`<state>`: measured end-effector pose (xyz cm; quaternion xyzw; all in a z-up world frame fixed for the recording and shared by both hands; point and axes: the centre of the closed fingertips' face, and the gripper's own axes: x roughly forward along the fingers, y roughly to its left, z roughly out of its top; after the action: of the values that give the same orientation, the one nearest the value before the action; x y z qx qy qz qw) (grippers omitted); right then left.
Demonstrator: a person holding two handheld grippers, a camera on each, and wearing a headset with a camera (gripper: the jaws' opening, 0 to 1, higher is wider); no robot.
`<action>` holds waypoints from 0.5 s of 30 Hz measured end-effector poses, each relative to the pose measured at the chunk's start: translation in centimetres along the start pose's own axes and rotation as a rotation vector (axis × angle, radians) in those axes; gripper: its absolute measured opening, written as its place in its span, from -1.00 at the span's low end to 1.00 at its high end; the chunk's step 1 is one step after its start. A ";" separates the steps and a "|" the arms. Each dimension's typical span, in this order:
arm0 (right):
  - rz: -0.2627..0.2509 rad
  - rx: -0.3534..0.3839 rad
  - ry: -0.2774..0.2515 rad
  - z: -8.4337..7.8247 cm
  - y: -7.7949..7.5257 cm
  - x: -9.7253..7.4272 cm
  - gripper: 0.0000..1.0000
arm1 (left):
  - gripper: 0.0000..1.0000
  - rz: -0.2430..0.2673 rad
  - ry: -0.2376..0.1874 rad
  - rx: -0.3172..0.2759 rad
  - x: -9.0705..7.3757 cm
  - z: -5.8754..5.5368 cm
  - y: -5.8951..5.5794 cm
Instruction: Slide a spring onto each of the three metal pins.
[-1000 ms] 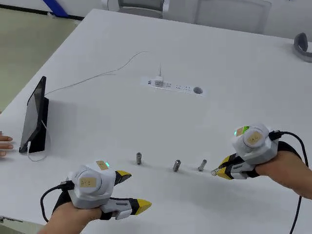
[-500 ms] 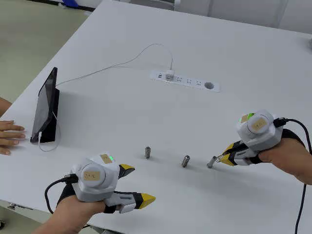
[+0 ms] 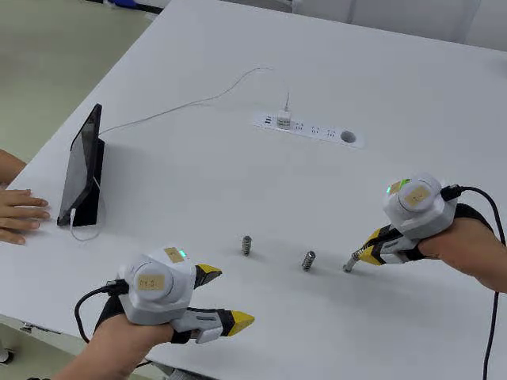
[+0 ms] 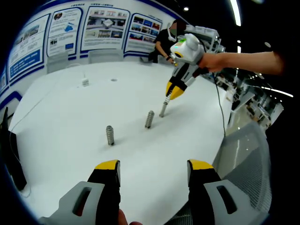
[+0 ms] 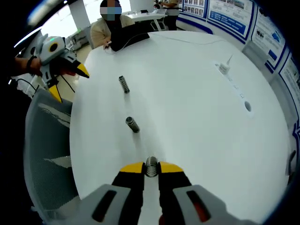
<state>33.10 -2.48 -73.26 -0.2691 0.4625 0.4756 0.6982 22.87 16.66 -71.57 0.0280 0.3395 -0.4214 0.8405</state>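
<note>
Pinching a spring (image 5: 151, 165) at the rightmost pin (image 3: 349, 264), your right tool (image 3: 364, 255) is clamped tight, while your left tool (image 3: 225, 296) gapes empty nearer you.

No text can be read. The tan stickers (image 3: 150, 282) on the round housing of the left gripper (image 3: 228, 296) carry dark marks that are too small to read. Same for the tan stickers (image 3: 417, 196) on the right gripper (image 3: 363, 255). Wall posters (image 4: 105, 28) beyond the far edge of the table (image 4: 61, 122) have blue headers and fine print, blurred in the left gripper view. The wall posters (image 5: 234, 16) beyond the table in the right gripper view are also illegible.
</note>
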 end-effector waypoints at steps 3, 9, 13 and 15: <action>0.002 -0.009 0.011 0.0 -0.1 0.3 -0.75 | 0.17 -0.001 0.001 -0.003 0.0 -0.1 0.0; 0.009 -0.023 0.028 0.1 0.4 0.7 -0.75 | 0.17 0.001 -0.001 -0.005 -0.1 -0.1 0.1; 0.011 -0.026 0.037 0.0 0.4 1.2 -0.75 | 0.17 0.004 -0.003 -0.007 -0.2 0.0 0.1; 0.012 -0.029 0.044 -0.2 0.2 1.6 -0.75 | 0.17 0.005 -0.004 -0.006 -0.3 0.1 0.2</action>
<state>33.08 -1.88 -74.76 -0.2866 0.4726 0.4804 0.6810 22.91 16.95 -71.34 0.0254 0.3389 -0.4183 0.8424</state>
